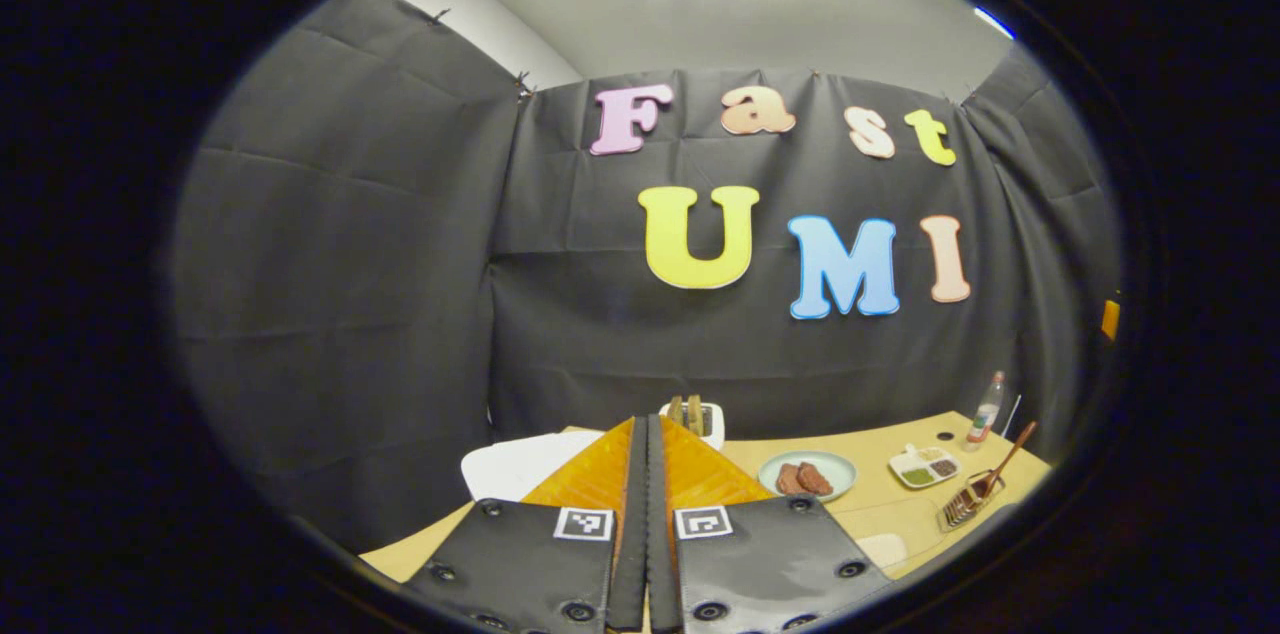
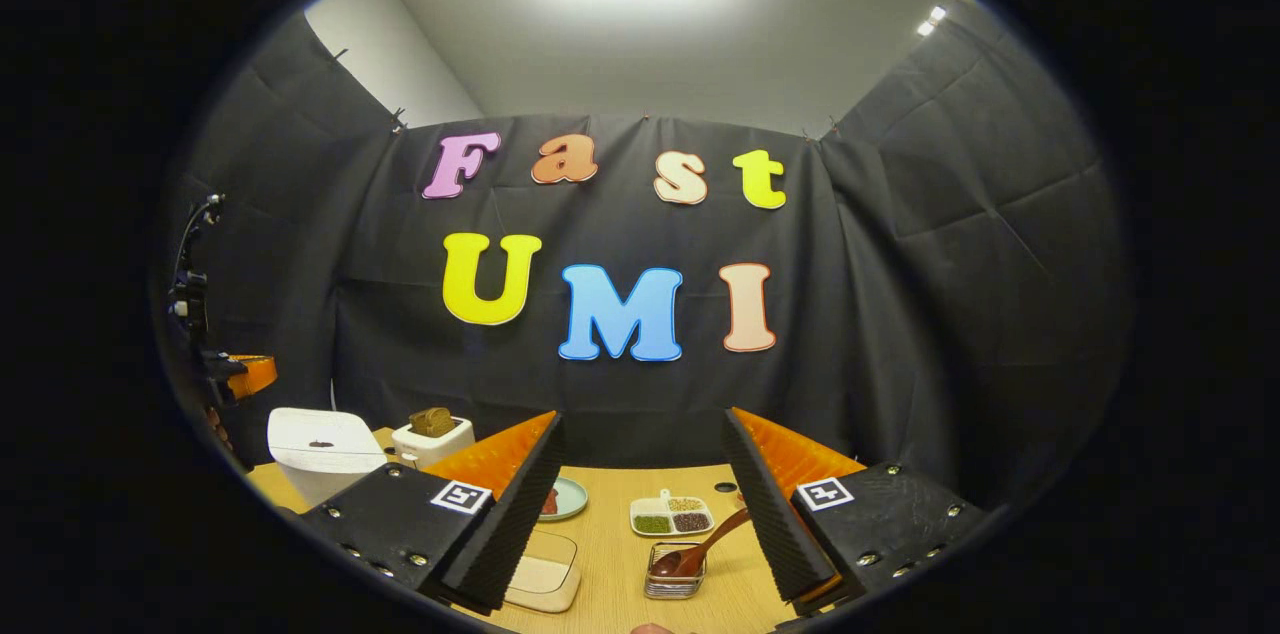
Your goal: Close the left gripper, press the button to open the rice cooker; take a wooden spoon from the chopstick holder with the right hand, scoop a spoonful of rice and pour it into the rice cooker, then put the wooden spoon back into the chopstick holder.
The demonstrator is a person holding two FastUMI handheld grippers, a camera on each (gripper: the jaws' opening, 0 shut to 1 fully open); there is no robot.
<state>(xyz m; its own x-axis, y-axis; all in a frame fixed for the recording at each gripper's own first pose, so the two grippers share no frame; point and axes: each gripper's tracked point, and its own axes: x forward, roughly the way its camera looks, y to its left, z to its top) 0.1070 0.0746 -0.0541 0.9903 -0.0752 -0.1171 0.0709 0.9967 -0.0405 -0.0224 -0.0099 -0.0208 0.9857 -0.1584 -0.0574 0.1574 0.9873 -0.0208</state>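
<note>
Fingers on your left gripper (image 1: pixel 645 454) are pressed together, right gripper (image 2: pixel 640 504) spread wide. Rice cooker (image 2: pixel 322 446) sits left, wooden spoon (image 2: pixel 700 548) in its chopstick holder (image 2: pixel 674 576); an off-center poke could miss the button.

Between the right gripper's (image 2: pixel 640 504) spread fingers we see open tabletop (image 2: pixel 610 554) running straight to the holder (image 2: pixel 675 574), where the spoon (image 2: pixel 700 546) leans up to the right. Just behind stands the divided dish (image 2: pixel 671 515), so there is little room past the holder. A clear box (image 2: pixel 545 574) lies near its left, by the left finger. The cooker (image 2: pixel 322 451), lid down, and the toaster (image 2: pixel 432 438) crowd the far left. Ahead of our left gripper (image 1: pixel 646 514), fingers pressed together, the toaster (image 1: pixel 695 417) stands close beyond the tips, and the plate (image 1: pixel 806 476) lies to the right.
</note>
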